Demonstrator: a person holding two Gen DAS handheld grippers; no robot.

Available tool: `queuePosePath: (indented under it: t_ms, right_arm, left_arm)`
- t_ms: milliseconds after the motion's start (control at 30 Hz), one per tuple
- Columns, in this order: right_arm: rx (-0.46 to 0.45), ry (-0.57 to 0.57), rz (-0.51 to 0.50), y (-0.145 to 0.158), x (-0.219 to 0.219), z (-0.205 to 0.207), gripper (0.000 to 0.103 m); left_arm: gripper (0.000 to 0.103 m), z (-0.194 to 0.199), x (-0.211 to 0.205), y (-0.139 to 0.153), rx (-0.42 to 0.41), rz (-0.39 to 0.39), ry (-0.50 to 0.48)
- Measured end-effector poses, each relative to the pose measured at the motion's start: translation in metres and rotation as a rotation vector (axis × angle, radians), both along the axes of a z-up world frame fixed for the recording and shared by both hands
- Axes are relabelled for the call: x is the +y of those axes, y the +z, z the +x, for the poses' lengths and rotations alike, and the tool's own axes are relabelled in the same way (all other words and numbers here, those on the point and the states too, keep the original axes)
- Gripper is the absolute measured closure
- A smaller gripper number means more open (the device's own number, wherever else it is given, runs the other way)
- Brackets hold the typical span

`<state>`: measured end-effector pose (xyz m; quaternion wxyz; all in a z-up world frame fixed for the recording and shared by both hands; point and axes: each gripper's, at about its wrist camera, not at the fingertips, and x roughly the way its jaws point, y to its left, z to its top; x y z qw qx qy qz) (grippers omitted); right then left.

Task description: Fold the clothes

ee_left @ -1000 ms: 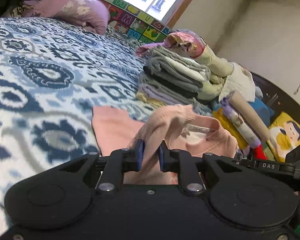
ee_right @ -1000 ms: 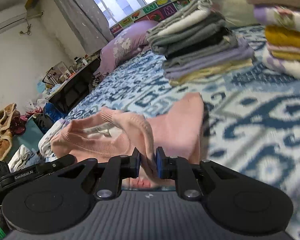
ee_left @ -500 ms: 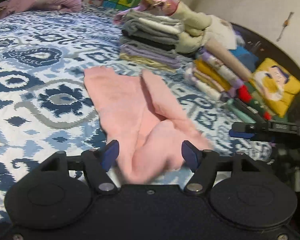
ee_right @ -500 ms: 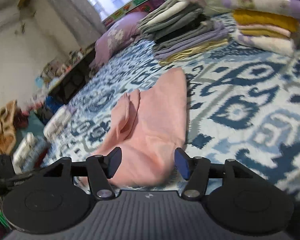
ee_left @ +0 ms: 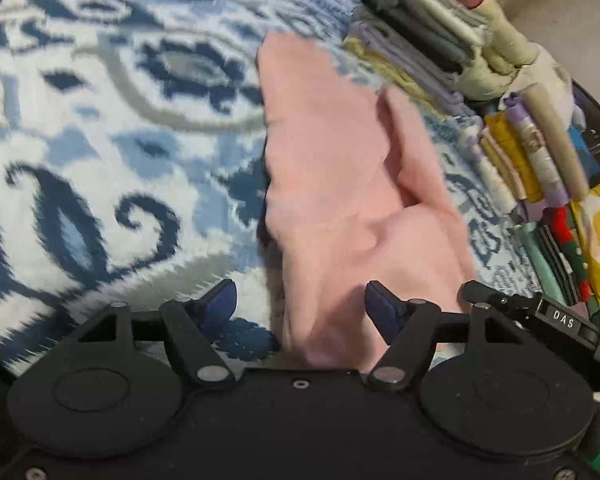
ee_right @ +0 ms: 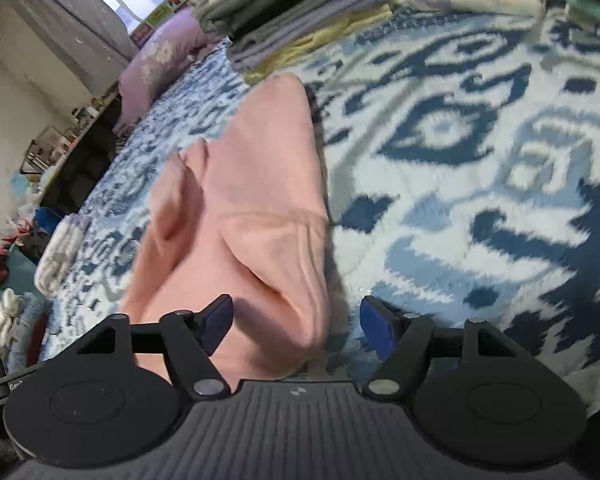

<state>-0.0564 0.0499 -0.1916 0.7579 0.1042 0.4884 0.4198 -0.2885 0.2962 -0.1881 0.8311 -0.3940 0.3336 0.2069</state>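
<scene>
I had both claws spread wide, gripping nothing. The pink sweater [ee_left: 340,184] lay folded lengthwise on the blue patterned bedspread [ee_left: 100,152], its near end between and under the left claw [ee_left: 300,306], closer to the right-hand finger. From the right claw [ee_right: 296,316] it sat nearer the left-hand finger. Stacks of folded clothes [ee_left: 428,52] stood just beyond its far end.

Pink garment [ee_left: 340,184] [ee_right: 256,208] is lying lengthwise on the patterned bedspread [ee_left: 100,152], loosely folded into a long strip, one flap bunching beside it, far end nearing the stacks.
</scene>
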Motion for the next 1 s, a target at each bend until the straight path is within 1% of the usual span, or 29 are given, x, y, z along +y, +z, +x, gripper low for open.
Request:
queuePosePath:
  t_ms: [33,67,100,133,167,200,267,300,333,400,433,467,533,567,600,667,733,800,833,867,933,1000]
  right_arm:
    - [-0.004,-0.005,0.008,-0.004,0.001,-0.001,0.046]
    - [0.005,0.003,0.025,-0.007,0.002,-0.001,0.072]
    - [0.034,0.015,0.036,-0.008,0.002,0.0,0.085]
    - [0.062,0.028,0.049,-0.008,0.002,0.0,0.091]
    - [0.067,0.035,0.065,-0.002,-0.002,-0.003,0.091]
    - [0.05,0.057,0.065,0.007,-0.007,-0.008,0.091]
    - [0.02,0.066,0.012,0.014,-0.017,-0.015,0.091]
    - [0.028,0.08,-0.03,0.009,-0.019,-0.017,0.091]
    - [0.051,0.102,-0.076,0.002,-0.019,-0.017,0.089]
    - [0.076,0.088,-0.058,-0.005,-0.026,-0.017,0.089]
    - [0.064,0.081,-0.033,-0.001,-0.027,-0.016,0.081]
    - [0.052,0.073,-0.007,0.004,-0.029,-0.016,0.063]
    - [0.028,0.059,0.044,0.012,-0.032,-0.014,0.042]
    - [0.016,0.051,0.069,0.017,-0.034,-0.013,0.041]
    - [-0.003,0.045,0.088,0.02,-0.033,-0.011,0.041]
    - [-0.037,0.037,0.104,0.022,-0.028,-0.005,0.041]
    - [-0.069,0.035,0.101,0.019,-0.018,0.007,0.041]
    - [-0.088,0.03,0.123,0.014,-0.008,0.018,0.041]
    - [-0.094,0.029,0.124,0.011,-0.005,0.023,0.038]
    - [-0.1,0.027,0.126,0.008,-0.003,0.027,0.033]
    - [-0.111,0.025,0.13,0.002,0.002,0.037,0.028]
    - [-0.123,0.032,0.134,-0.003,0.007,0.042,0.028]
  left_arm:
    - [0.046,0.001,-0.001,-0.002,-0.007,0.001,0.007]
    - [0.085,0.002,0.0,-0.002,-0.021,-0.008,0.006]
    - [0.092,0.002,0.0,0.0,-0.034,-0.009,0.005]
    - [0.094,-0.001,-0.001,0.006,-0.043,0.008,0.002]
    - [0.095,-0.004,-0.002,0.013,-0.053,0.025,-0.002]
    - [0.096,-0.006,-0.003,0.019,-0.062,0.042,-0.005]
    - [0.096,-0.011,-0.004,0.029,-0.078,0.07,-0.011]
    - [0.095,-0.012,-0.002,0.028,-0.077,0.064,-0.012]
    - [0.092,-0.012,-0.001,0.026,-0.076,0.058,-0.012]
    - [0.062,-0.012,0.003,0.023,-0.074,0.046,-0.013]
    - [0.059,-0.013,0.004,0.022,-0.073,0.04,-0.013]
    - [0.059,-0.013,0.006,0.02,-0.072,0.034,-0.014]
    - [0.054,-0.014,0.009,0.017,-0.07,0.021,-0.015]
    - [0.051,-0.014,0.011,0.016,-0.069,0.015,-0.015]
    - [0.051,-0.013,0.013,0.014,-0.069,0.014,-0.013]
    - [0.051,-0.008,0.018,0.014,-0.076,0.034,0.004]
    - [0.051,-0.003,0.023,0.013,-0.083,0.055,0.021]
    - [0.051,0.002,0.029,0.013,-0.09,0.075,0.038]
    - [0.051,0.004,0.031,0.013,-0.094,0.086,0.047]
    - [0.051,0.007,0.034,0.013,-0.098,0.096,0.056]
    - [0.051,0.012,0.039,0.012,-0.105,0.117,0.073]
    - [0.051,0.017,0.044,0.012,-0.112,0.137,0.09]
